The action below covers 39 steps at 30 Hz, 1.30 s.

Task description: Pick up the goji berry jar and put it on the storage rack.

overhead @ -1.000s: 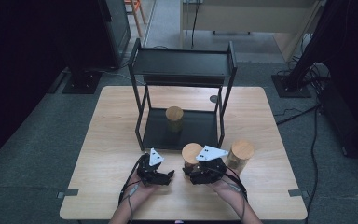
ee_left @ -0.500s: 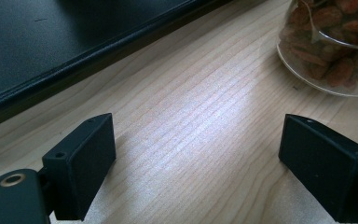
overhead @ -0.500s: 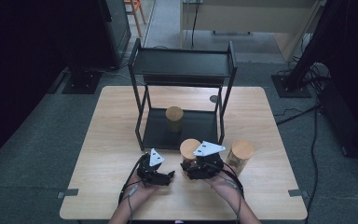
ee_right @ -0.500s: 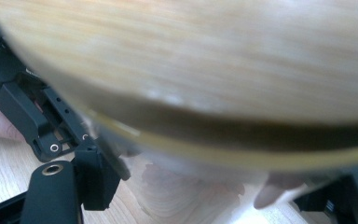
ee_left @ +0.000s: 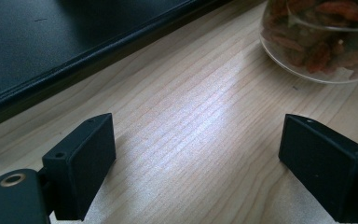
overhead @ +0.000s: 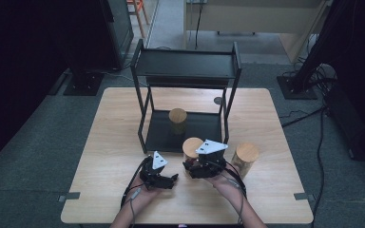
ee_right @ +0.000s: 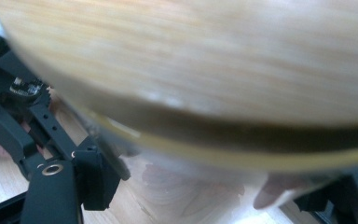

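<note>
The round glass jar with a wooden lid (overhead: 192, 148) stands upright, long axis vertical, between the jaws of the right gripper (overhead: 200, 167), which clasp its sides. The left gripper (ee_left: 196, 168) rests low over the pale wooden table (overhead: 104, 142), jaws spread wide and holding nothing, the jar ahead of them to the right.

The high view is soft and low in detail, with the table (overhead: 123, 142) evenly lit from above while the surrounding room falls into deep shadow. In the left gripper view a pale sheen of glare streaks the wood grain, and focus is crisp. In the right gripper view the wooden lid (ee_right: 191, 56) is badly blurred, too close to focus.
</note>
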Motion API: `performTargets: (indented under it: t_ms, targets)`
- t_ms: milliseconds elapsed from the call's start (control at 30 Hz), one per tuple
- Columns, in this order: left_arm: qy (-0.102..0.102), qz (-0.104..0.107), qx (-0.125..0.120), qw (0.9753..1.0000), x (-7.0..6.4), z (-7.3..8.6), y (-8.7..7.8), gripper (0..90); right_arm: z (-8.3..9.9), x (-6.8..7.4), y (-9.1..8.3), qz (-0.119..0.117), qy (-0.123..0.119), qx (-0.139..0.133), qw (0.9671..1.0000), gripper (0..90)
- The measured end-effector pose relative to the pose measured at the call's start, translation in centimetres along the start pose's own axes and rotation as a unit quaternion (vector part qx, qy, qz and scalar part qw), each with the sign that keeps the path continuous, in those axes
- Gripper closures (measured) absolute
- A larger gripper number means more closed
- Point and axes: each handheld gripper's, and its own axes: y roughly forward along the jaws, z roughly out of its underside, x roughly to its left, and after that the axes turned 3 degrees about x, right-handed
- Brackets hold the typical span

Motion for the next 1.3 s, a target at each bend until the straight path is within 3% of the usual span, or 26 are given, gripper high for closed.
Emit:
performTargets:
  t_ms: [1300]
  targets:
    - [0.0, 0.0, 0.001, 1.0, 0.0, 0.0, 0.0, 11.2, -2.1, -0.6, 1.5, 0.011, 0.008, 0.006, 0.9999, 25.4]
